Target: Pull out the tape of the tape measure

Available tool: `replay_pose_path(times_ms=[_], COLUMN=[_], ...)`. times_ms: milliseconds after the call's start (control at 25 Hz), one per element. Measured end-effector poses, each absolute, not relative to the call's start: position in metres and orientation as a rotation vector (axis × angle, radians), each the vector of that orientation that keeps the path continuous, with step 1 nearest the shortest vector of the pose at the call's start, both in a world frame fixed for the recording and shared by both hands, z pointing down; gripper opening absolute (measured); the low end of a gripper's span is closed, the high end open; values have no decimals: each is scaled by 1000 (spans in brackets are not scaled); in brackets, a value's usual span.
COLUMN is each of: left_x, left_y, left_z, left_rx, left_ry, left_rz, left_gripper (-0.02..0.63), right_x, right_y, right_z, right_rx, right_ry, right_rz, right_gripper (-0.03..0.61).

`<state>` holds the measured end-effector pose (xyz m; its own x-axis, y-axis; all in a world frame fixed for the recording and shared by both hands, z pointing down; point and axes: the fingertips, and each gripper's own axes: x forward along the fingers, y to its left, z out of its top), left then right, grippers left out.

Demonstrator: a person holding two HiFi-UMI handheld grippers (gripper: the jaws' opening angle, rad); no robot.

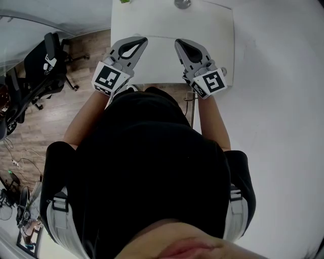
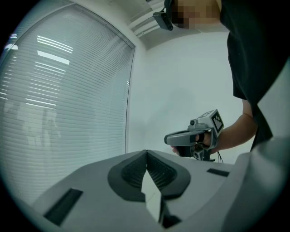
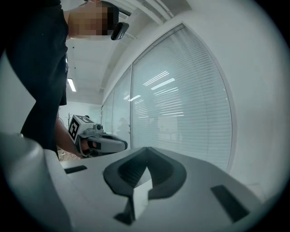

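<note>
Both pairs of jaws are clenched tip to tip on nothing: the left gripper (image 2: 146,153) and the right gripper (image 3: 146,149) are held level, side by side and apart. Beyond the fingertips lies a white table (image 1: 167,28). At its far edge sits a round grey object (image 1: 182,3), cropped, perhaps the tape measure; I cannot tell. No drawn-out tape shows, so this could be the approach or the finish. The table's near edge runs just under the fingers, with open air all around them.
</note>
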<state>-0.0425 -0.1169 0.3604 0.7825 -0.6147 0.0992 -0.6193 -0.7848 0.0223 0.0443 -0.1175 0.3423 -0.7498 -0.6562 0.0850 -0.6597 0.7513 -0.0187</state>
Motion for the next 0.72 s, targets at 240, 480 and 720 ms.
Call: replay_pose_path(times_ms=[240,480,720], left_x=[-39,-42,-43], left_y=[-111,-108,-108], left_z=[349,347,341], left_rx=[2976,2972,2972], left_ry=[-1011,-1024,-1036], left_rz=[127,124,108], left_gripper=[11,11,11], right_x=[37,35,39], right_y=[-115,-111,-112], right_z=[331,327,321], right_rx=[1124,1140,1161], right_ry=[-2891,-2901,-2900], right_rz=[58,60,47], right_gripper=[0,2,0])
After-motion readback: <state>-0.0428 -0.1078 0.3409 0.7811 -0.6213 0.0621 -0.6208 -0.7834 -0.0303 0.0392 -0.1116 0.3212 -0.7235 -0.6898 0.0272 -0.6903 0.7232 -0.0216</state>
